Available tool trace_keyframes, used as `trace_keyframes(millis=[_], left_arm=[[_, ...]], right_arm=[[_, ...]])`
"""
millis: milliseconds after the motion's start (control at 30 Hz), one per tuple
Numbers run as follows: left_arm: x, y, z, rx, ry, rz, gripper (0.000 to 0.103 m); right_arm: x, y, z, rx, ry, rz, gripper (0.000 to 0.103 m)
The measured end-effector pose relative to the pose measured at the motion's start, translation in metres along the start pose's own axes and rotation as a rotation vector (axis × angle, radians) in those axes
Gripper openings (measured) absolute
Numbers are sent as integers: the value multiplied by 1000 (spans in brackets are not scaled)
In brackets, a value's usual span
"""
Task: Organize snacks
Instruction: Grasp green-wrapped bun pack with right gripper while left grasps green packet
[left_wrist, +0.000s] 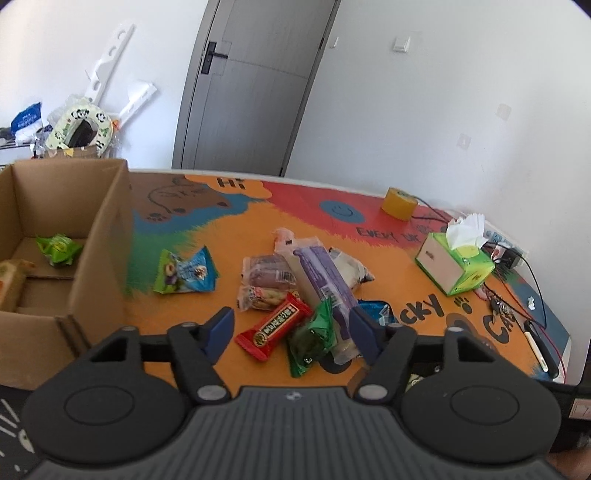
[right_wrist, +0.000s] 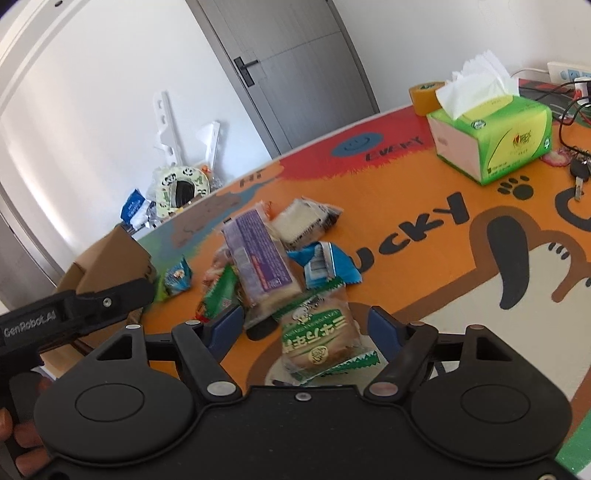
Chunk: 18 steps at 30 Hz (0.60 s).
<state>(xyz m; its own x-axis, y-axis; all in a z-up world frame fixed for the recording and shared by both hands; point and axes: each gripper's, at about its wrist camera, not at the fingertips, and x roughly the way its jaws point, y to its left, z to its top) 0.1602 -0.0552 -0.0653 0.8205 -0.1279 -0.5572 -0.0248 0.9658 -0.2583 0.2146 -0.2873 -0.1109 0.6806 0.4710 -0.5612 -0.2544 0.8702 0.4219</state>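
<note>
Item: left claw (left_wrist: 291, 328), jaws apart and empty. We find the red bar (left_wrist: 274, 329) between its pads on the counter (left_wrist: 207, 258), lower centre of the frame, long axis slanting up to the right, a green packet (left_wrist: 312, 338) overlapping its right end.

Item: right claw (right_wrist: 306, 325), jaws apart and empty, straddling a bread packet (right_wrist: 319, 338), green-trimmed, clear wrapper.

Item: cardboard box (left_wrist: 99, 236), left edge, holding a few snacks.

Snack pile (left_wrist: 295, 291) beside cardboard box (left_wrist: 92, 236)
</note>
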Motion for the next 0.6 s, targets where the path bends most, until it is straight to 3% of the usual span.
trace_keyframes(millis=[267,467,600], left_arm=[[21,-6,-6,11,35,2,56],[38,-14,-7,26,54,-2,56],[51,-22,-9,40,66,-4,56]], right_arm=[[18,4,-7,-73,26,-41,73],[19,6,-6,-145,26,-81,51],[15,-2,-4,-136,23,-68,50]])
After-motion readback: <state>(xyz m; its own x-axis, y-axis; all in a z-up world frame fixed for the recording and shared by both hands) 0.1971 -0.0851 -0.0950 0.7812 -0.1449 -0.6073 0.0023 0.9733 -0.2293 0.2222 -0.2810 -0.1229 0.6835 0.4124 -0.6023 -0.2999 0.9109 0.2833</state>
